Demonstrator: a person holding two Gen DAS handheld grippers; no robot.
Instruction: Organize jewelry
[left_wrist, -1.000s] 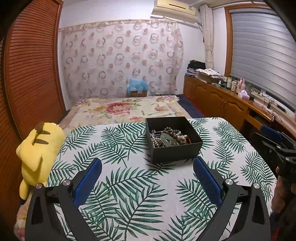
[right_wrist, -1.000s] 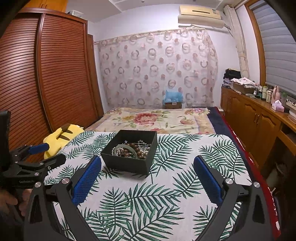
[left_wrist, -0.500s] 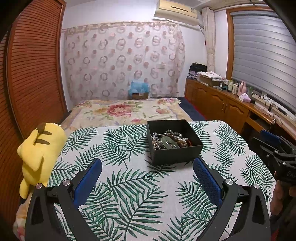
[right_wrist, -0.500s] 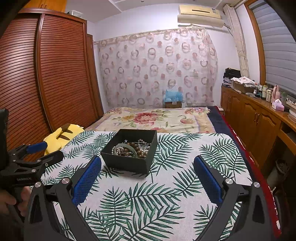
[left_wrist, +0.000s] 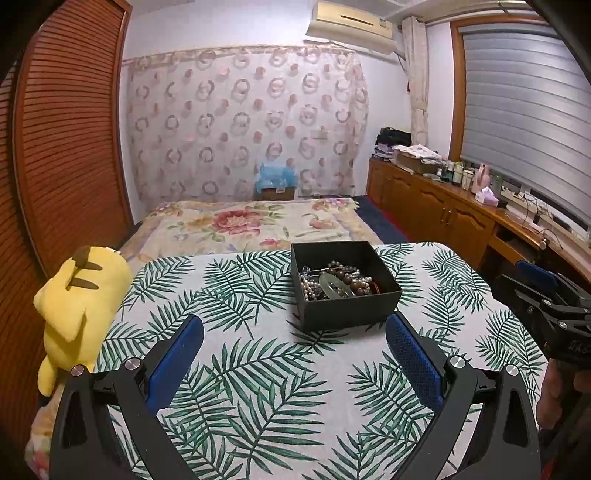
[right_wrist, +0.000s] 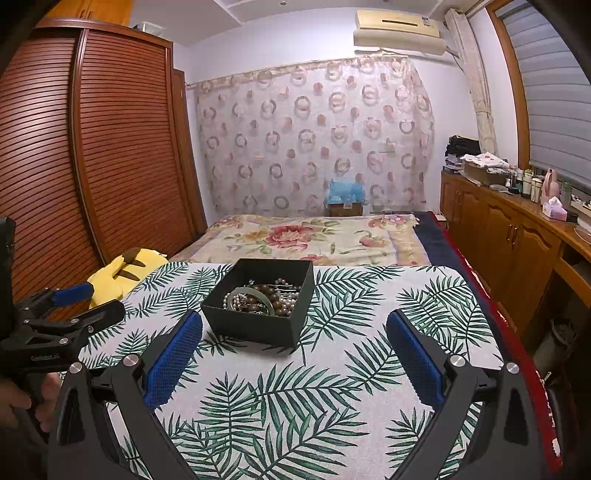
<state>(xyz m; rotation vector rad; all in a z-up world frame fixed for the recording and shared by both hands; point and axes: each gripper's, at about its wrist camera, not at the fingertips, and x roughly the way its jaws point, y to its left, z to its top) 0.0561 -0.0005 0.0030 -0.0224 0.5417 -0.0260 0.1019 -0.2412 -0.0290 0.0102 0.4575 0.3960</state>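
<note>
Your landmark is the black box (left_wrist: 345, 286) standing on the palm-leaf tabletop (left_wrist: 258, 369). It is open at the top and holds the jewelry (left_wrist: 338, 282) — pearl strands, brown beads and a pale green bangle (right_wrist: 248, 300), all tangled together inside it.

Your left hand-held gripper (left_wrist: 293, 325) hovers above the tabletop on the near side of the box, jaws spread wide and empty. Its right blue pad (left_wrist: 413, 360) sits just in front of the box's near right corner.

Your right hand-held gripper (right_wrist: 293, 325) is likewise spread wide and holds nothing — the box lies ahead of it, close to its left pad (right_wrist: 173, 360).

A yellow plush toy (left_wrist: 79, 299) lies left of the box, at the tabletop's edge.
</note>
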